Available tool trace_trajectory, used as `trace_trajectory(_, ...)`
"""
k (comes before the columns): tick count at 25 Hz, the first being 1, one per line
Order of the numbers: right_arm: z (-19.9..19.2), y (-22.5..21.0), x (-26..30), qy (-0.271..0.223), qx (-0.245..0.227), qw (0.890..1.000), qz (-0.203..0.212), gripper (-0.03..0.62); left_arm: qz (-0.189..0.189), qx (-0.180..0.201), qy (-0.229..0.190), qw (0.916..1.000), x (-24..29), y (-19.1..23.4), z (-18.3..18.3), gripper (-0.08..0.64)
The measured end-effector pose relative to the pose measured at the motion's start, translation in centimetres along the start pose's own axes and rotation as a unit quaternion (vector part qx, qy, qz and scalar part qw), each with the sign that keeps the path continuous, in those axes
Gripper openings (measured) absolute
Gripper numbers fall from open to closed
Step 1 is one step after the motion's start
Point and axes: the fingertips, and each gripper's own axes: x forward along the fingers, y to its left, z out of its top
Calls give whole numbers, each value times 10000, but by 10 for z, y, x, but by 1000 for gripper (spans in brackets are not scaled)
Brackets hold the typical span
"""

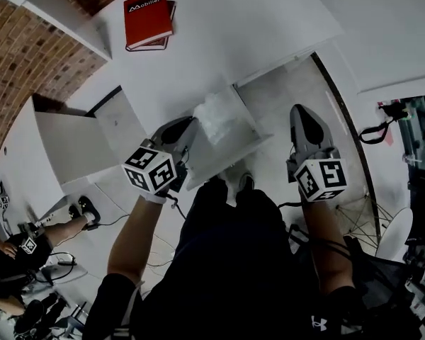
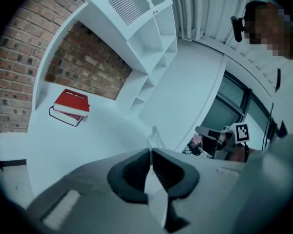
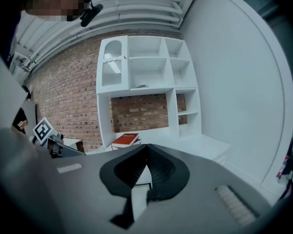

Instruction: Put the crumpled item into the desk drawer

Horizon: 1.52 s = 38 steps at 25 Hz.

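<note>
Sitting in the open drawer [image 1: 230, 154], the crumpled item [image 1: 216, 115] is just off the left tool [image 1: 190, 125], at its 1 o'clock; the right tool [image 1: 299, 112] hangs at 3 o'clock. Both pinched shut, empty.

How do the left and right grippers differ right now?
The left gripper sits next to the crumpled item at the drawer; the right gripper hangs apart, over the floor. The left gripper's view looks past the crumpled item; the right gripper's looks toward the red book. Both have jaws shut and empty.
</note>
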Motion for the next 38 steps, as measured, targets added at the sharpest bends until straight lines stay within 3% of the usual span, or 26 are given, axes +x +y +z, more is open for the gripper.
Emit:
trace_trajectory(8,-24,-23,-11,132,252,9988,-398,3,-318,-86,472,9983,39,-2,-28,18)
trace_trajectory(23,-70,-84,-21,478,783,9940,-597,3,-28,-458,1577,9864,114,18,-126,18)
trace_trajectory(38,-113,-110,-18,871,1007,9884,-733,3,28,-783,2325,9694,172,54,-209,18)
